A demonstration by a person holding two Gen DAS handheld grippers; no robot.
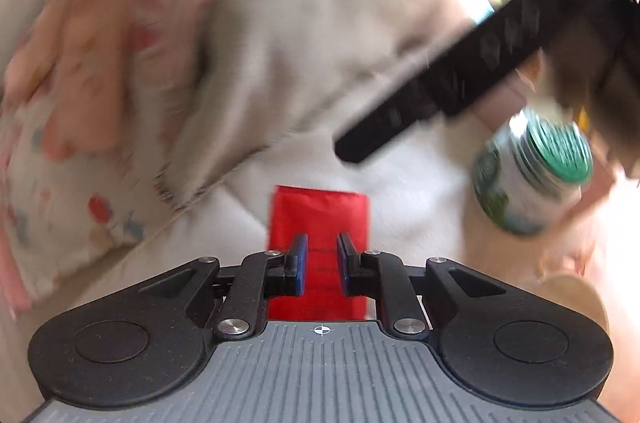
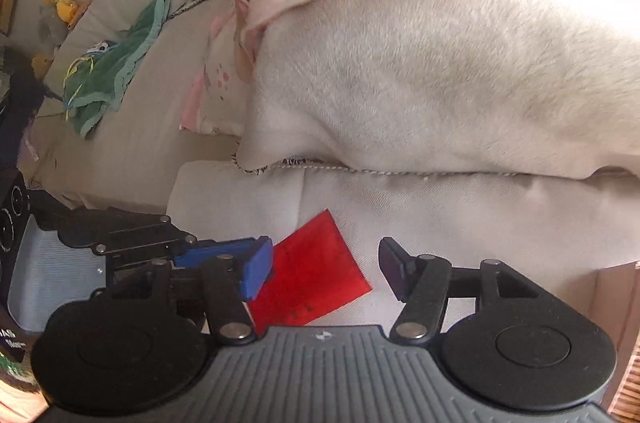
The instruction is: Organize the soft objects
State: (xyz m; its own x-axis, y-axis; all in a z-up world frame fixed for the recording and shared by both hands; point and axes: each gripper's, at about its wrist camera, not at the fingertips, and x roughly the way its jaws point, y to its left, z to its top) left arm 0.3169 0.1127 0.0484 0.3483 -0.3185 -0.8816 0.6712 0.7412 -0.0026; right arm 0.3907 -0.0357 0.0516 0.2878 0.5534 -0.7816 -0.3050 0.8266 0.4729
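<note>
Blanket (image 2: 440, 71) ahead: soft, light, limp; pinch piped hem | left gripper (image 1: 322, 265) narrowly open, empty | right gripper (image 2: 326, 265) wide open, empty

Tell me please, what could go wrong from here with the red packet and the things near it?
1. The left gripper has its fingers close together over the red packet, apart from the white blanket; closing now would likely grab the packet, not a soft thing.
2. The left view is blurred, so that gripper seems to move fast; the jar lies close on the right and could be knocked.
3. The right gripper is open around the same packet; the two grippers might collide.
</note>
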